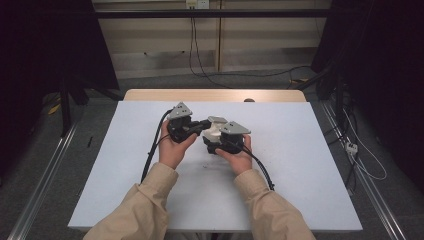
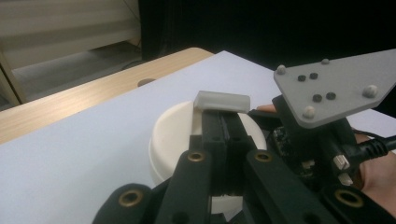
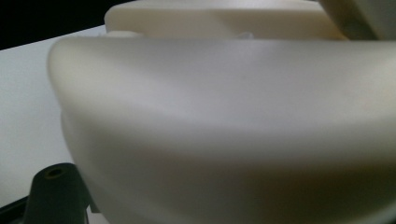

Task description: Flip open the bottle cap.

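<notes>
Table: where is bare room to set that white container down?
The table is bare left of the left gripper, right of the right gripper, and along the far wooden edge. The middle is crowded: both grippers meet around the white container, cables trailing back.

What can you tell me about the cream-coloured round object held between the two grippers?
The cream round object looks like matte, smooth plastic, shaped like a low round container with a rounded rim. A small translucent whitish tab stands at its top, and the left gripper has its jaws closed together right at that tab. It sits near the middle of the pale table, close against the right gripper, whose camera sees its curved side from very near. Whether it rests on the table is unclear.
</notes>
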